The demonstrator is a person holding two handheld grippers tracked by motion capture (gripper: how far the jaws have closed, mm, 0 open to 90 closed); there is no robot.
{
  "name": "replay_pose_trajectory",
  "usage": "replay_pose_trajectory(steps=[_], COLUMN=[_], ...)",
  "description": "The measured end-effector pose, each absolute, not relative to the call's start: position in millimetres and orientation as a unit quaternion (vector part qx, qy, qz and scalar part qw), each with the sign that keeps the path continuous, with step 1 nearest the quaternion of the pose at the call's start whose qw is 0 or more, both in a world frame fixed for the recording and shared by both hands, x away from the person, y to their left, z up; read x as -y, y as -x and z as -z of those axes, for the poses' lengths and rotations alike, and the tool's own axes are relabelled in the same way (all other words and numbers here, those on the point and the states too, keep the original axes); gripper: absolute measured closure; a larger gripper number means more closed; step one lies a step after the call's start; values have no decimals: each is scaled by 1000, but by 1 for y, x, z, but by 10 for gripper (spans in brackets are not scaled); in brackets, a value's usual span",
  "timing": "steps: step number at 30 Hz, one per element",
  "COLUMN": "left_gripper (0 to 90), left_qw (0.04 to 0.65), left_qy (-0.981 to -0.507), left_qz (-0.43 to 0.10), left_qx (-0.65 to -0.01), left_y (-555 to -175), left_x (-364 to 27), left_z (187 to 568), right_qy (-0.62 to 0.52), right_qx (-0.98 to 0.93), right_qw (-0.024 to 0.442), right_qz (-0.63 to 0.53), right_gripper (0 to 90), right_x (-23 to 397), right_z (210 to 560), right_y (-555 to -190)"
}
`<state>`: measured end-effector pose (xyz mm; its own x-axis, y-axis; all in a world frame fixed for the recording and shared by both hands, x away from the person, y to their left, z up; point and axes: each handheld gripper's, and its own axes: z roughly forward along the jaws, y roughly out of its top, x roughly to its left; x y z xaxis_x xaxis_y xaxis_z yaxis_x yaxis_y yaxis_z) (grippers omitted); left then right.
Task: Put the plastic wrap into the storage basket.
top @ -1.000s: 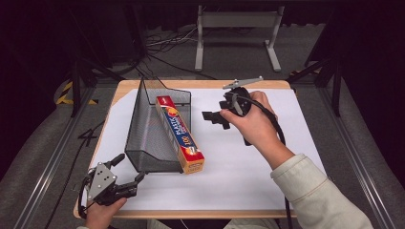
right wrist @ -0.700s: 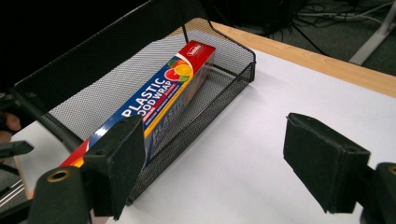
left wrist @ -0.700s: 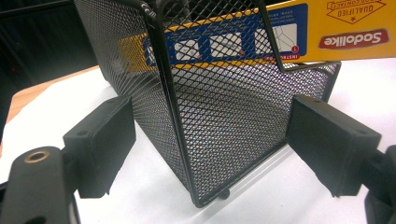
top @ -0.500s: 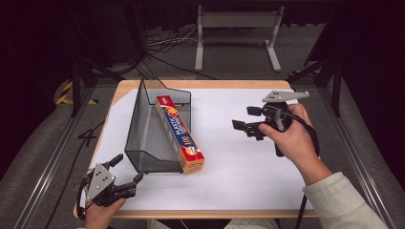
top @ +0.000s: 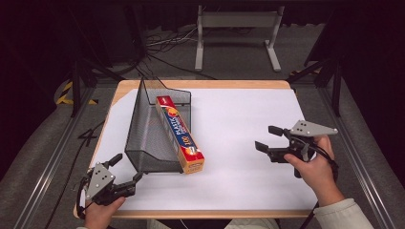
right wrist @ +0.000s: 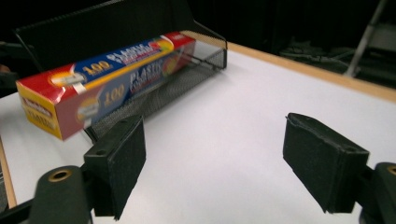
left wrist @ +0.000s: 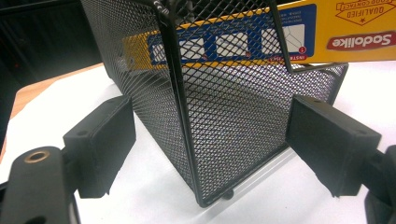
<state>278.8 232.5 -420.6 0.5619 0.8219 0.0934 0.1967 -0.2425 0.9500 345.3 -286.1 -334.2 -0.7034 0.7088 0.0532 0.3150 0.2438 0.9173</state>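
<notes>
A black mesh basket (top: 148,129) lies on the white table sheet, left of centre. A long red, blue and yellow plastic-wrap box (top: 179,133) rests in it along its right rim, with its near end sticking out. My left gripper (top: 127,168) sits at the near left corner, open. In the left gripper view its jaws stand apart on either side of the basket's near corner (left wrist: 233,107) without touching it, and the box (left wrist: 345,23) passes above. My right gripper (top: 266,138) hovers at the right, open and empty, pointing left toward the box (right wrist: 102,79) and basket (right wrist: 93,28).
The white sheet (top: 229,119) covers most of the wooden table, with bare room between the box and my right gripper. A metal stand (top: 236,28) and cables lie on the floor beyond the far edge. Dark rails run along both sides.
My right gripper has moved from beside the box at the table's middle out to the right and toward the near edge, a little lower, still open. The left gripper, basket and box stayed put.
</notes>
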Motion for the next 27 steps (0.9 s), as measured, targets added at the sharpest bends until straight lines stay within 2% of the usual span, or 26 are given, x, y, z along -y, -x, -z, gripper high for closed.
replay_pose_trajectory(steps=[6,8,14,27], left_gripper=[169,168,169,166], left_qw=[504,503,504,496], left_qy=[-725,-725,-725,-738], left_qz=[-310,-309,-309,-297], left_qx=[-353,-353,-353,-348], left_y=[-279,-279,-279,-280], left_x=[-233,-233,-234,-234], left_z=[421,421,421,424], right_qy=[-335,-327,-330,-369], right_qx=[-754,-758,-768,-763], right_qw=[205,189,207,207], right_qz=[-526,-532,-509,-488], right_gripper=[226,234,246,247], right_x=[300,304,306,314], right_z=[361,377,407,441], right_y=[-334,-333,-330,-318])
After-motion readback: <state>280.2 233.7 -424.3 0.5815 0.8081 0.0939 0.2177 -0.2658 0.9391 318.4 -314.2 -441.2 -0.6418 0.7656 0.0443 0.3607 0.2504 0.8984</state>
